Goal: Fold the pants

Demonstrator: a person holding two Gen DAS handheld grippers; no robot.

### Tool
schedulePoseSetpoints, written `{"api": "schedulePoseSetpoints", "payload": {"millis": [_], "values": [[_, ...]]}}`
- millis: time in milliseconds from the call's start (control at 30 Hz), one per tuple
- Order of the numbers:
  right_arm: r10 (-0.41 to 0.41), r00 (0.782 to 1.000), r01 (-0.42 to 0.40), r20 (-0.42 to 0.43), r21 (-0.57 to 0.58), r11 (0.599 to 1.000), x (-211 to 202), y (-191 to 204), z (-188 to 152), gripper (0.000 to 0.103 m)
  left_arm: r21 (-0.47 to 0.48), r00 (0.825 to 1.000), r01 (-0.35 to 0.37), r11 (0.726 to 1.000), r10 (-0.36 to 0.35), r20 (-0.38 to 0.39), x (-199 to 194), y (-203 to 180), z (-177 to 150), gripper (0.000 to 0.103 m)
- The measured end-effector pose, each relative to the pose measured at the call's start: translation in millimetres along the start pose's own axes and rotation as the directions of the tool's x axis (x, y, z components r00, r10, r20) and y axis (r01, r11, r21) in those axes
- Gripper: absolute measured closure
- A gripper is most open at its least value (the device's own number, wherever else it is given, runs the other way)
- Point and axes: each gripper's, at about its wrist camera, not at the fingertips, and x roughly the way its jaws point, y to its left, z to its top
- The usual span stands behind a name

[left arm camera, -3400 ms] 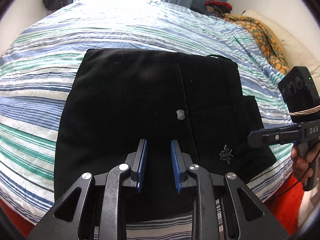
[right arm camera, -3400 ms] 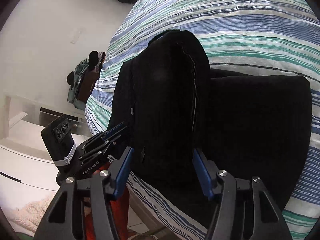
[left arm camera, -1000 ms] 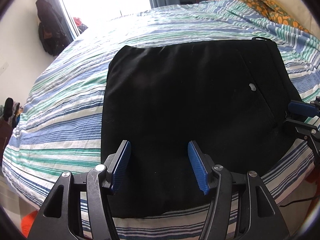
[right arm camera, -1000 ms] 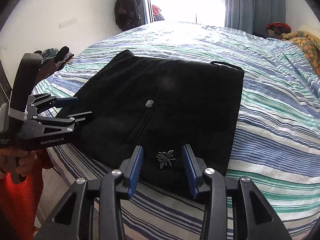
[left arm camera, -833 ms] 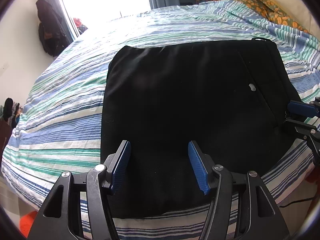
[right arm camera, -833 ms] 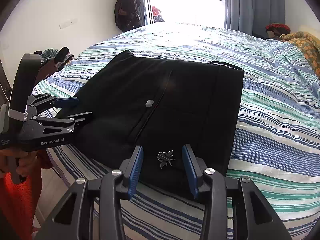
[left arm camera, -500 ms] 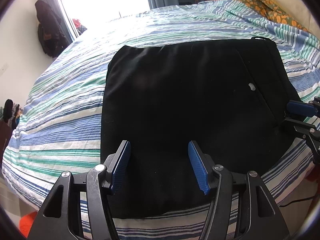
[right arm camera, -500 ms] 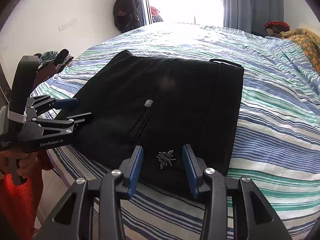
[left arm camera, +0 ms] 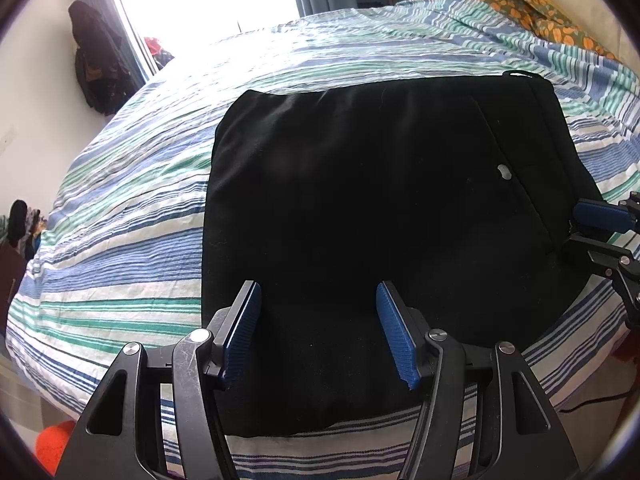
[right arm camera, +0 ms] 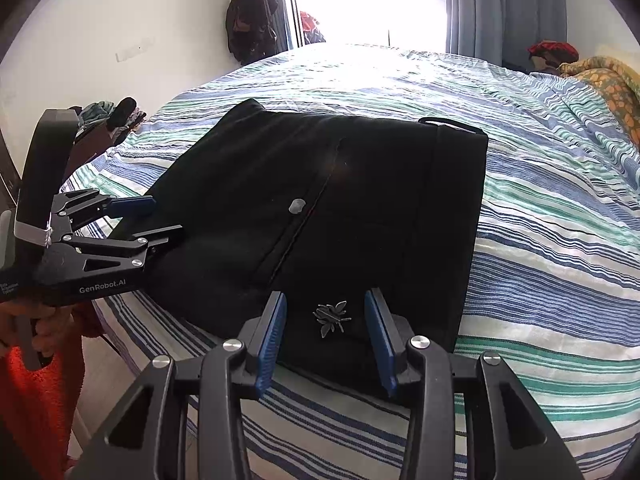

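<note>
The black pants lie folded into a flat rectangle on the striped bed; they also show in the right wrist view. A grey button and a small metal insect emblem sit on top. My left gripper is open and empty, held over the near left part of the pants. My right gripper is open and empty, its fingers on either side of the emblem at the near right corner. Each gripper shows in the other's view, the left and the right.
The striped blue, green and white bedsheet covers the bed. An orange patterned blanket lies at the far right. Dark clothes hang on the wall by the bright window. An orange-red cloth hangs below the bed's near edge.
Since 3.4 s ago both grippers have shifted to new spots along the near edge and the left has opened wider. Over the last second nothing has visibly moved.
</note>
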Motion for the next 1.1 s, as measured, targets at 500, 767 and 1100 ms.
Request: {"api": "schedulePoseSetpoints", "payload": {"millis": [500, 767, 1100], "values": [[-0.007, 1.0, 0.007, -0.002, -0.005, 1.0, -0.4, 3.3, 0.2, 0.061, 0.006, 1.0, -0.004, 1.0, 0.004, -0.002, -0.5, -1.8, 0.6, 0.041], [-0.017, 1.0, 0.017, -0.002, -0.015, 1.0, -0.3, 5.0, 0.1, 0.061, 0.006, 1.0, -0.006, 1.0, 0.006, 0.005, -1.4, -2.3, -0.9, 0.041], [-0.013, 1.0, 0.013, -0.003, -0.02, 1.0, -0.4, 6.1, 0.3, 0.061, 0.008, 1.0, -0.03, 1.0, 0.03, -0.001, -3.4, -7.4, -1.4, 0.041]]}}
